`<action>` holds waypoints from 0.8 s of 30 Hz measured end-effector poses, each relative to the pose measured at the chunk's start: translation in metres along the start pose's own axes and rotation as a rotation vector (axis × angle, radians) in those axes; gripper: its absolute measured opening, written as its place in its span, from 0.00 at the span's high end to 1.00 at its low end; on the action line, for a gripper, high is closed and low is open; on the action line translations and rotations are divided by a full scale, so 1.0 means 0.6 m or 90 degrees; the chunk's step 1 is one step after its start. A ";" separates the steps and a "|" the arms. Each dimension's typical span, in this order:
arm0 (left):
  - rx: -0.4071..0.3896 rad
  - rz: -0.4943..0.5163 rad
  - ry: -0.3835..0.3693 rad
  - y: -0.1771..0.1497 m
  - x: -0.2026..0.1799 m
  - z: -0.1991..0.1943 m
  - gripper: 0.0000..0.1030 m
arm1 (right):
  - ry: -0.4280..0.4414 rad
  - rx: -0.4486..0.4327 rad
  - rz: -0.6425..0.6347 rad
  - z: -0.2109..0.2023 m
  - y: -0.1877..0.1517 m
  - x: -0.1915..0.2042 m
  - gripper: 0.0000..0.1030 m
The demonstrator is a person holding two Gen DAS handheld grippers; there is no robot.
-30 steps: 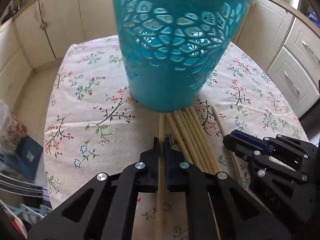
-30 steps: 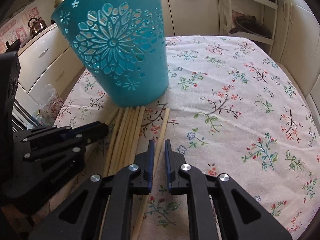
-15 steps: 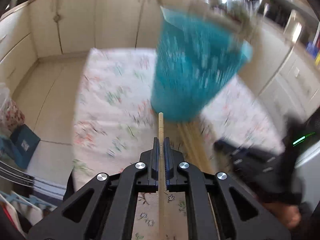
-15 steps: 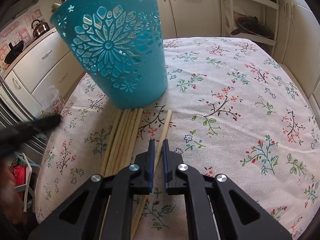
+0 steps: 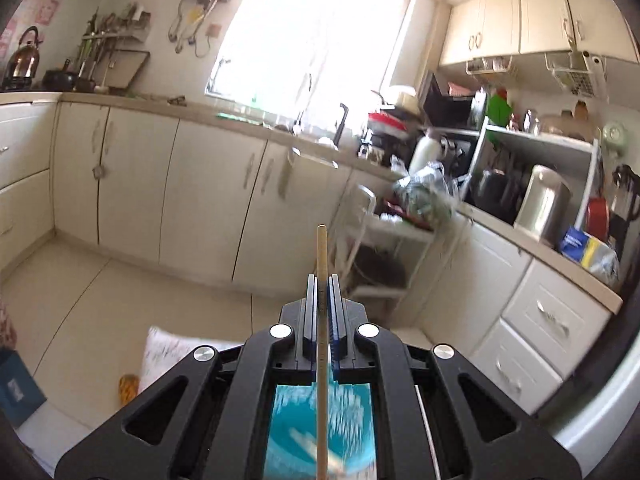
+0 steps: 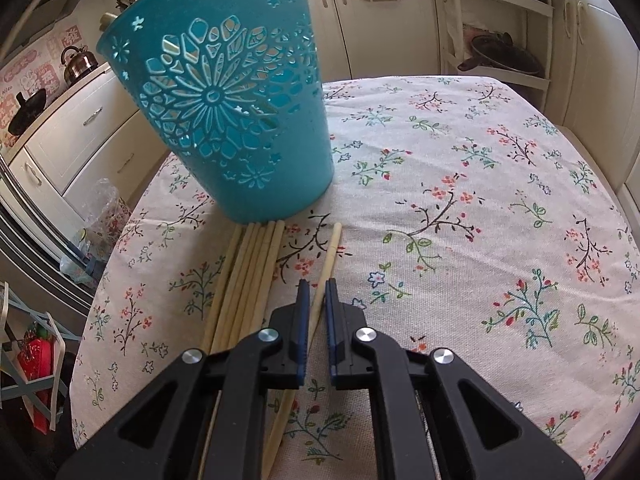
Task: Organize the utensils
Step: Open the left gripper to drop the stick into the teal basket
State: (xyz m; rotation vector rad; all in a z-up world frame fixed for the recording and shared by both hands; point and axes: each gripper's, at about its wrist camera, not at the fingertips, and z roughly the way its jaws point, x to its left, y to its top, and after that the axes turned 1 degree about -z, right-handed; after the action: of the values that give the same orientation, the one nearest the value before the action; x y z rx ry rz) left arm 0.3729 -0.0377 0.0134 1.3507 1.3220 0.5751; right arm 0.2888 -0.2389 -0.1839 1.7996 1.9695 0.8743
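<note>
While the left wrist view looks out over the kitchen cabinets rather than down at the desk, the left claw (image 5: 321, 312) is clamped tight on a single chopstick (image 5: 321, 264), which runs straight up between the two blue pads and pokes out past their tips; its lower length drops behind the claw body toward the teal basket (image 5: 320, 420), seen blurred through the frame below. The stick is held near upright and directly over the basket, which I judge is so that it can be lowered end-first into the opening instead of catching on the rim. In the right wrist view, the right claw (image 6: 316, 312) hovers low over the desk (image 6: 480, 200) with a narrow gap between its pads, straddling a lone chopstick (image 6: 326, 268) that lies a little apart from the rest; whether the pads already touch it I cannot tell, but they are not closed on it. The remaining chopsticks (image 6: 248, 276) lie bunched side by side just left of that one, their far ends touching or nearly touching the foot of the basket, which stands toward the far left corner of the floral cloth. Something pale shows through the basket's cutouts, likely sticks already dropped in. The spacing of the lone stick makes it the easiest next pick.
</note>
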 end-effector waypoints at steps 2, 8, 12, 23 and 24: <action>-0.016 -0.006 0.010 0.001 -0.006 0.033 0.95 | 0.007 0.000 0.008 0.001 0.001 -0.005 0.93; 0.008 -0.003 0.031 -0.035 -0.004 0.107 0.95 | 0.019 -0.001 0.022 0.000 0.000 -0.011 0.93; 0.044 0.021 0.034 -0.068 -0.004 0.120 0.95 | 0.028 -0.001 0.034 0.002 0.001 -0.014 0.93; 0.074 0.009 0.098 -0.128 0.052 0.015 0.40 | 0.023 0.001 0.026 0.005 0.004 -0.011 0.93; 0.071 -0.003 0.114 -0.140 0.065 -0.004 0.34 | 0.013 0.001 0.017 0.004 0.003 -0.005 0.94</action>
State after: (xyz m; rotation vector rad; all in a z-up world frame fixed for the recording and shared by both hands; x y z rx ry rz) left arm 0.3498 -0.0208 -0.0749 1.4116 1.5207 0.6388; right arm 0.2921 -0.2415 -0.1854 1.8290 1.9630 0.9022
